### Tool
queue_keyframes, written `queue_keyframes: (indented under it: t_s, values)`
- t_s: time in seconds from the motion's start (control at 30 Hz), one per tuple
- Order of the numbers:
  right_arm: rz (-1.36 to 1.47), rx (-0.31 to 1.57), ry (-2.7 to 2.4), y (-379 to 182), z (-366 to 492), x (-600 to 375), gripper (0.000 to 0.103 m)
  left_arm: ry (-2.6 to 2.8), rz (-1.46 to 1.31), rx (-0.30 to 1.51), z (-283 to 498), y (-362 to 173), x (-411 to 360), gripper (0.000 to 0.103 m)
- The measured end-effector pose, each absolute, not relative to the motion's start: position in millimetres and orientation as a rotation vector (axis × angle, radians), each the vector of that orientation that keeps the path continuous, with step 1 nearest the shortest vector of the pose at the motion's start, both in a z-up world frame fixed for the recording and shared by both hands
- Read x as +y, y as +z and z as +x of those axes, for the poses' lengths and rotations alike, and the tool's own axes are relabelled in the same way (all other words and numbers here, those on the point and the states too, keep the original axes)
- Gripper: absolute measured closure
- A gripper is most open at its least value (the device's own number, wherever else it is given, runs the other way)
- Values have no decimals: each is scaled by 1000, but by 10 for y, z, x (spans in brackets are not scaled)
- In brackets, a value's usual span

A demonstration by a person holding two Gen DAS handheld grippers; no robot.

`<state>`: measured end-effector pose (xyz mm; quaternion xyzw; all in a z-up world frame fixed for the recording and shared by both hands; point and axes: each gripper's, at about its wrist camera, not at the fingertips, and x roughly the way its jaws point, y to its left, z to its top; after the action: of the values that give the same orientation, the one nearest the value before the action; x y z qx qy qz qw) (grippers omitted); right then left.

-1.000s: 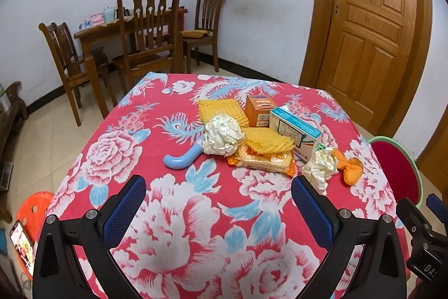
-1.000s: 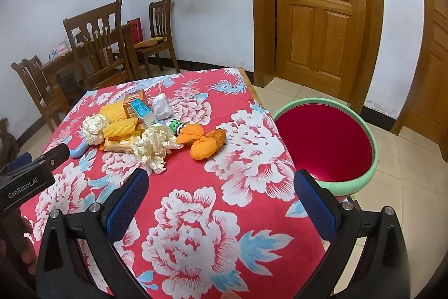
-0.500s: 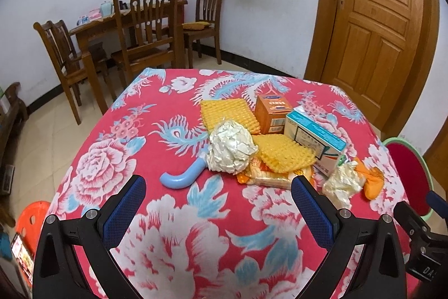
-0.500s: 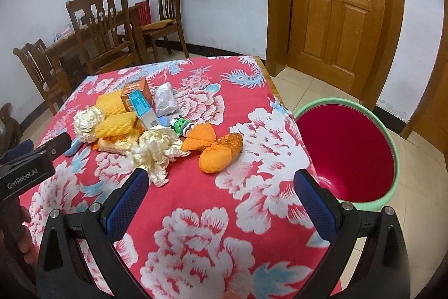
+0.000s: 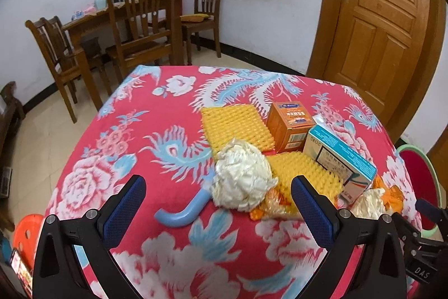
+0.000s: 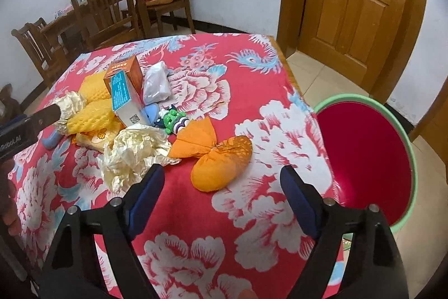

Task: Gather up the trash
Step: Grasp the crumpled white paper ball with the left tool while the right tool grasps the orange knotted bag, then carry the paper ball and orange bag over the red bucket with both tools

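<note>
Nothing looks collected yet: the trash lies heaped on the table (image 6: 252, 248) and the red bin (image 6: 366, 153), as far as its inside shows, holds nothing. The right gripper (image 6: 221, 187) hangs over the cloth with its jaws closing from wide, nothing between them; the orange wrapper (image 6: 221, 161) lies just ahead of its fingertips, the crumpled cream paper (image 6: 131, 156) ahead to its left, and the bin stands to its right, beside the table edge. Beyond the wrapper sit a small green toy (image 6: 172, 121), a blue-and-white box (image 6: 123, 97), an orange box (image 6: 131, 72) and a grey bag (image 6: 156, 83). The left gripper (image 5: 218, 198) is spread wide and empty, with a cream paper ball (image 5: 242, 178) just ahead between its fingers, a pale blue curved tube (image 5: 182, 212) beside the ball and yellow foam nets (image 5: 232, 125) farther on. Judging by this, the work is at its start: every piece waits to be picked up and dropped in the bin, the orange wrapper likely first.
</note>
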<state>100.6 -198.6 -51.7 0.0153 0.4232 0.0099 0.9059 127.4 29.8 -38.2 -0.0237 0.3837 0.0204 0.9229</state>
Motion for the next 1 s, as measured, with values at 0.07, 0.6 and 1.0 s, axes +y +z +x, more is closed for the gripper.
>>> queue_keyframes:
  t_s: [0.07, 0.6, 1.0]
  values:
    - [39, 886, 33, -557, 1051, -1990, 19, 32, -47, 800, 1337, -413, 283, 4]
    - [64, 920, 47, -726, 1159, -2037, 58, -71, -140, 854, 1463, -583, 312, 56]
    - [106, 902, 50, -663, 1083, -2133, 72, -97, -160, 786, 1248, -340, 375, 59]
